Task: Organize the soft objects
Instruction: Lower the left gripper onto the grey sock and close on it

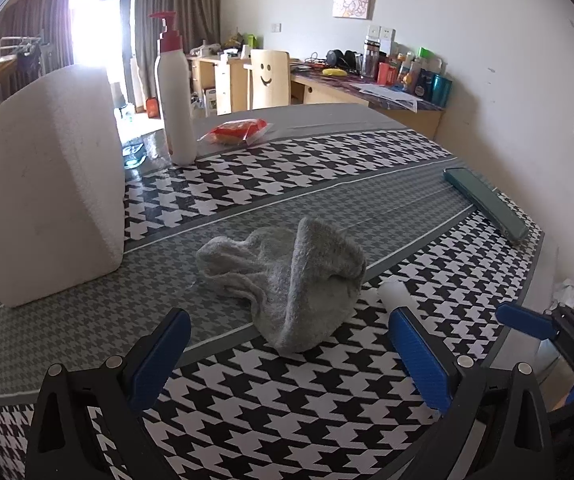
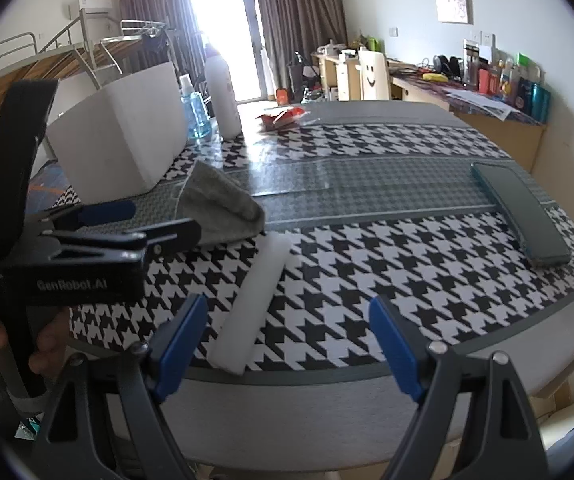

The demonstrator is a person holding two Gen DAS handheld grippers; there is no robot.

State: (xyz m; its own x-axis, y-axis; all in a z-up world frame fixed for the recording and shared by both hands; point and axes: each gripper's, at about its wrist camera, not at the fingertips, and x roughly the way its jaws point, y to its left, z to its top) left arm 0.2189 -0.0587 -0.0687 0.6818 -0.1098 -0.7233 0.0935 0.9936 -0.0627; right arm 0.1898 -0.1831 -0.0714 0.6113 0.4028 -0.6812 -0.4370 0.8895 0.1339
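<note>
Your left gripper (image 1: 287,352): jaws wide, empty; grey sock (image 1: 287,276) crumpled just ahead, between fingertips' line. Your right gripper (image 2: 287,344): wide, empty; white foam bar (image 2: 253,300) just ahead, nearer its left finger. Risk: sock's loose folds may let pads pinch single layer, so it drags. Right finger of left gripper sits near bar; closing could nudge it.

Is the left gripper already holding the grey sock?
No, the left gripper has its jaws spread wide, with the grey sock lying loose on the table.
</note>
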